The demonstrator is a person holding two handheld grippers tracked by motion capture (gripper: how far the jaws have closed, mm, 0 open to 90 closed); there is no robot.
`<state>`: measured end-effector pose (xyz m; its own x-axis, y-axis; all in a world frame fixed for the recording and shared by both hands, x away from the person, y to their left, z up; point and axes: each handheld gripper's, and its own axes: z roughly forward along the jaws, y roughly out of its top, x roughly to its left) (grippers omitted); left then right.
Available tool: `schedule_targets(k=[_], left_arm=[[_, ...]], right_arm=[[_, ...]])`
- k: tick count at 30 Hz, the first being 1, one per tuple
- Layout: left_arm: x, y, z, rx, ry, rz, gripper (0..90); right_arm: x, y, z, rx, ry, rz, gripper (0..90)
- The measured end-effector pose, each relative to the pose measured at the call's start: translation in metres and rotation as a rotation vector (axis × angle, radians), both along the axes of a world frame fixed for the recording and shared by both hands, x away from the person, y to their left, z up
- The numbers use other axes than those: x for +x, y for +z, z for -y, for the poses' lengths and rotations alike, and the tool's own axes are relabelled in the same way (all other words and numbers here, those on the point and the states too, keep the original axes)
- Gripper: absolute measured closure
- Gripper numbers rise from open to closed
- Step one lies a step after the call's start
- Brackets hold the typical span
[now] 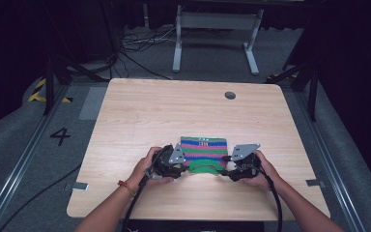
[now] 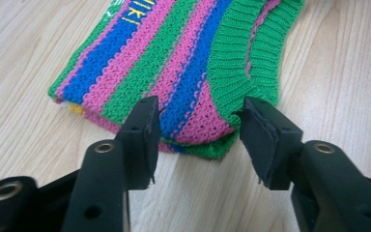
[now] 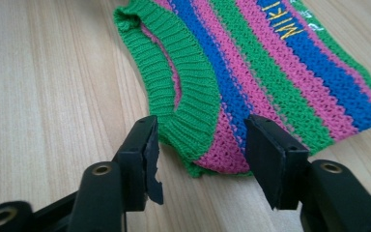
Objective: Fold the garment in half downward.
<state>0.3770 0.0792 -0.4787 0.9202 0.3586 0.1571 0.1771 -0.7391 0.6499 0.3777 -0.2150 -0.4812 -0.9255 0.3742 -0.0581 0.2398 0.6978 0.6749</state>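
Left gripper [image 2: 200, 133]: jaws apart, pads clear of the cloth. A near corner of the knitted garment [image 2: 183, 72] lies between them, on the table; the pads stand just off either side of it and do not press.

Right gripper [image 3: 203, 145]: jaws apart likewise. The other near corner of the knitted garment [image 3: 251, 82], where the ribbed green collar [image 3: 183, 92] bends round, lies between the pads, unclamped.

Knitted garment [image 1: 204, 153]: small striped knit, folded flat. Stripes of green, pink and blue; yellow lettering on one blue stripe. Ribbed green collar at the edge nearest the person, curved, with a narrow opening in it. It lies on the near half of the wooden table [image 1: 140, 111], about midway across its width, between the two grippers.

Grippers in the high view: left gripper [image 1: 169, 162] at the garment's left near corner, right gripper [image 1: 239, 162] at its right near corner, each with a grey three-cornered plate on top and a black cable trailing back toward the person.

Hands: left hand [image 1: 147, 169] and right hand [image 1: 265, 170] each wrapped round a gripper body, low over the tabletop, forearms coming in from the near edge and angled inward. A cord bracelet [image 1: 125, 186] is on the left wrist.

Table: light wood grain, rounded corners, a round cable hole [image 1: 230, 95] near the far edge. No containers on it.
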Motion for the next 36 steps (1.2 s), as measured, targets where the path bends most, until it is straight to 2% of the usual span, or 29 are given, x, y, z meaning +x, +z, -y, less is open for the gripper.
schedule_targets(k=[4, 7, 9, 12, 15, 18, 21, 25, 31, 36], left_arm=[[0.0, 0.002, -0.003, 0.001, 0.008, 0.003, 44.7], [0.0, 0.002, -0.005, 0.021, 0.02, -0.002, 38.5], [0.0, 0.003, -0.006, 0.011, 0.016, -0.012, 35.9], [-0.003, 0.006, -0.006, 0.039, 0.017, 0.013, 33.9], [-0.003, 0.008, -0.008, 0.052, 0.019, 0.006, 30.8], [-0.004, 0.01, -0.011, 0.086, 0.024, 0.01, 28.3], [-0.005, 0.013, -0.013, 0.076, 0.026, 0.007, 28.3], [-0.011, 0.017, -0.023, 0.102, 0.048, 0.023, 28.2], [-0.02, 0.023, -0.043, 0.099, 0.082, 0.03, 27.3], [-0.025, 0.021, -0.06, 0.086, 0.114, 0.021, 27.2]], right_arm=[[-0.001, 0.003, 0.0, -0.014, -0.005, 0.015, 41.2], [-0.002, 0.005, -0.001, -0.021, -0.014, 0.019, 38.8], [-0.001, 0.006, -0.001, -0.023, -0.019, 0.019, 37.1], [-0.002, 0.007, 0.0, -0.037, -0.032, 0.028, 34.5], [-0.003, 0.009, 0.001, -0.051, -0.034, 0.034, 32.6], [-0.005, 0.012, 0.003, -0.066, -0.035, 0.044, 31.6], [-0.005, 0.015, 0.004, -0.071, -0.041, 0.051, 30.3], [-0.009, 0.017, 0.01, -0.078, -0.06, 0.058, 29.4], [-0.014, 0.02, 0.02, -0.078, -0.085, 0.071, 28.5], [-0.017, 0.02, 0.027, -0.091, -0.114, 0.085, 26.7]])
